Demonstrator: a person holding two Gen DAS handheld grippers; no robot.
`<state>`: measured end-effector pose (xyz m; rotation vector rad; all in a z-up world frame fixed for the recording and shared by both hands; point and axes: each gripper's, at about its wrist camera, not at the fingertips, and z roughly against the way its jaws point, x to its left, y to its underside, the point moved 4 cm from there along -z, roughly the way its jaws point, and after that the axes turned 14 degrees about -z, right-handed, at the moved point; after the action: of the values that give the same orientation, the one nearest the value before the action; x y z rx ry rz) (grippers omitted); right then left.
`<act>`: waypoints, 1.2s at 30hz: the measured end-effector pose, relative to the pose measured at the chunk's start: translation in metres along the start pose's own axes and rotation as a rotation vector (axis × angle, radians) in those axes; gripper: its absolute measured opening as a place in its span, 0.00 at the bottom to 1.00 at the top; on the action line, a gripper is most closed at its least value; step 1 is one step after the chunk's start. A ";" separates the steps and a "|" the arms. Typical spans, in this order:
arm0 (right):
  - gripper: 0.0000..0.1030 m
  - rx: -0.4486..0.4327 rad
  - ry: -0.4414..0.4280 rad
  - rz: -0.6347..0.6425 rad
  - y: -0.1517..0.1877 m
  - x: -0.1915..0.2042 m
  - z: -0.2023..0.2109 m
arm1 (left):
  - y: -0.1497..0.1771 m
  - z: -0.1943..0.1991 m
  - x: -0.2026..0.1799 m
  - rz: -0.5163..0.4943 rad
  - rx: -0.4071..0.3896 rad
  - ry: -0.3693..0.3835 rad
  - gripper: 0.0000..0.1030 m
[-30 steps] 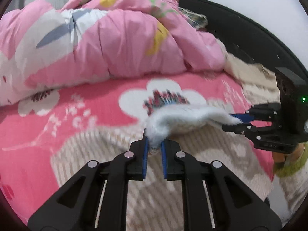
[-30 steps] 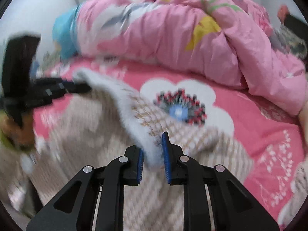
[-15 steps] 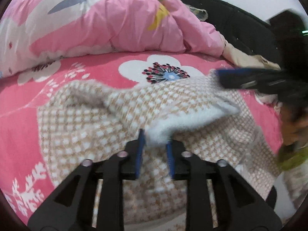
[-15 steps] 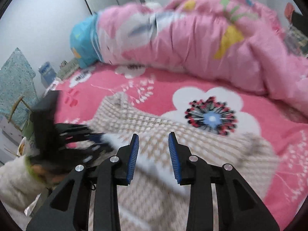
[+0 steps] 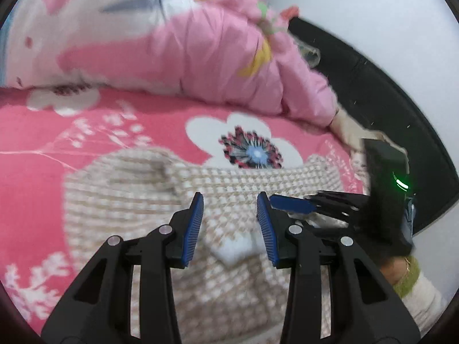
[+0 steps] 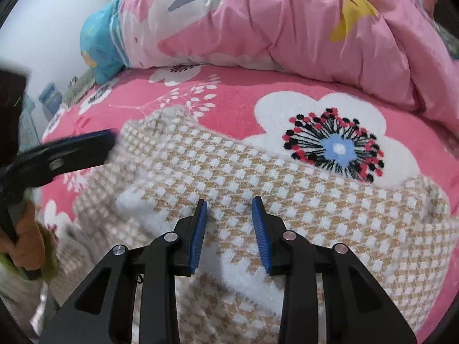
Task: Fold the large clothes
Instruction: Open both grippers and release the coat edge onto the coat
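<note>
A beige-and-white checked fleece garment (image 5: 137, 200) lies folded on the pink bed; it also shows in the right wrist view (image 6: 287, 200). A white fleecy inner edge (image 5: 238, 246) shows near the front. My left gripper (image 5: 230, 203) is open and empty just above the garment. My right gripper (image 6: 228, 205) is open and empty over the garment's middle. The right gripper also shows at the right of the left wrist view (image 5: 289, 203). The left gripper shows blurred at the left of the right wrist view (image 6: 86, 146).
A pink flowered blanket (image 6: 229, 106) covers the bed. A bunched pink quilt (image 6: 287, 20) lies along the back. A blue pillow (image 6: 97, 46) sits at the back left. A dark bed frame (image 5: 387, 100) curves along the right in the left wrist view.
Both grippers held the garment's white edge a second ago and folded it over. The right one opened first, then the left. The garment now lies flat.
</note>
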<state>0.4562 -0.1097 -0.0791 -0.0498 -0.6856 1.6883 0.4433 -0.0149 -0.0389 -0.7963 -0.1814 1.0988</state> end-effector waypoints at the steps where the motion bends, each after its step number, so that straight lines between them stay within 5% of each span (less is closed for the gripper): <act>1: 0.32 0.002 0.004 0.019 0.005 -0.003 0.004 | 0.003 -0.018 -0.003 -0.018 0.057 -0.016 0.36; 4: 0.32 0.024 0.046 0.035 0.021 -0.024 0.019 | 0.020 -0.045 -0.007 -0.061 0.147 -0.079 0.34; 9: 0.24 0.051 0.029 -0.132 0.031 -0.078 0.058 | 0.029 -0.038 -0.008 -0.083 0.093 -0.057 0.35; 13: 0.26 -0.061 0.057 -0.094 0.009 -0.063 0.086 | 0.031 -0.039 -0.004 -0.086 0.079 -0.045 0.35; 17: 0.26 -0.075 0.088 -0.079 -0.011 -0.050 0.063 | 0.034 -0.038 -0.005 -0.089 0.064 -0.062 0.35; 19: 0.26 -0.042 0.217 -0.054 -0.011 -0.062 0.028 | 0.035 -0.034 -0.008 -0.101 0.053 -0.065 0.35; 24: 0.26 -0.032 0.101 -0.191 -0.006 -0.089 0.016 | 0.020 -0.013 -0.009 -0.129 0.014 -0.087 0.35; 28: 0.27 -0.024 0.112 -0.182 -0.006 -0.086 0.013 | -0.014 -0.021 -0.001 -0.102 -0.011 -0.101 0.41; 34: 0.28 -0.124 0.113 -0.209 -0.029 -0.094 0.038 | -0.012 -0.072 0.032 -0.036 0.150 -0.209 0.49; 36: 0.27 -0.077 0.118 -0.252 -0.029 -0.113 0.019 | -0.001 -0.071 0.042 0.044 0.149 -0.150 0.52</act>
<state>0.5022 -0.2179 -0.0881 -0.1118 -0.6403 1.4058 0.4999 -0.0140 -0.0993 -0.5880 -0.2062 1.2002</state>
